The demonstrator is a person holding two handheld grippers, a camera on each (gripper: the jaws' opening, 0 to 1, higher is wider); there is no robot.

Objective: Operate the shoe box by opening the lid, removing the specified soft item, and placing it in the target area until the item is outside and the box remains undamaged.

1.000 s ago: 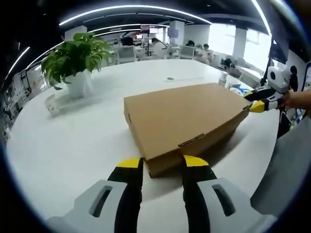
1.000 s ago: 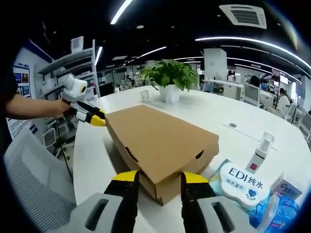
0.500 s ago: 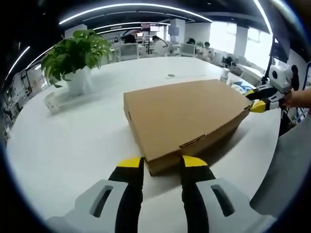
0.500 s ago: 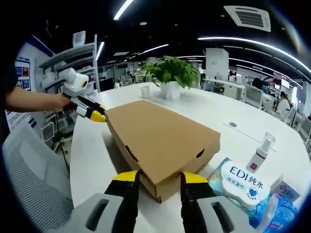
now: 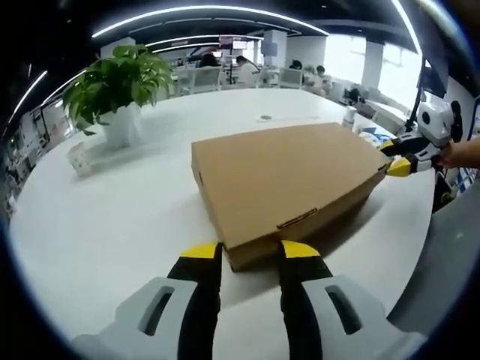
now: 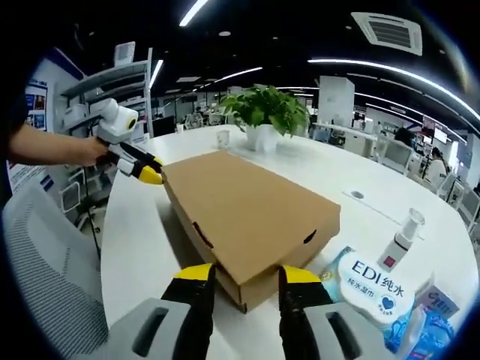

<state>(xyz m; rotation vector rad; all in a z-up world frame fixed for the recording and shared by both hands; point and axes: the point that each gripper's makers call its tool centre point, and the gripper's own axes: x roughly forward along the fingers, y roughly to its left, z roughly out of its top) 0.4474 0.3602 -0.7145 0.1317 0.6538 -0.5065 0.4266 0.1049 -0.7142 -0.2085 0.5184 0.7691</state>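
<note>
The closed shoe box (image 5: 289, 184) lay lengthwise between both tongs — left tongs (image 5: 249, 255) and right tongs (image 6: 243, 275) parted, empty, at opposite corners.

potted plant (image 5: 116, 86) on white table (image 5: 112, 217) | wet-wipes pack (image 6: 375, 281) | spray bottle (image 6: 400, 238) | mesh chair (image 6: 45, 277)

Open office: white table (image 5: 112, 225), potted plant (image 5: 116, 90), ceiling strip lights (image 6: 191, 11).
</note>
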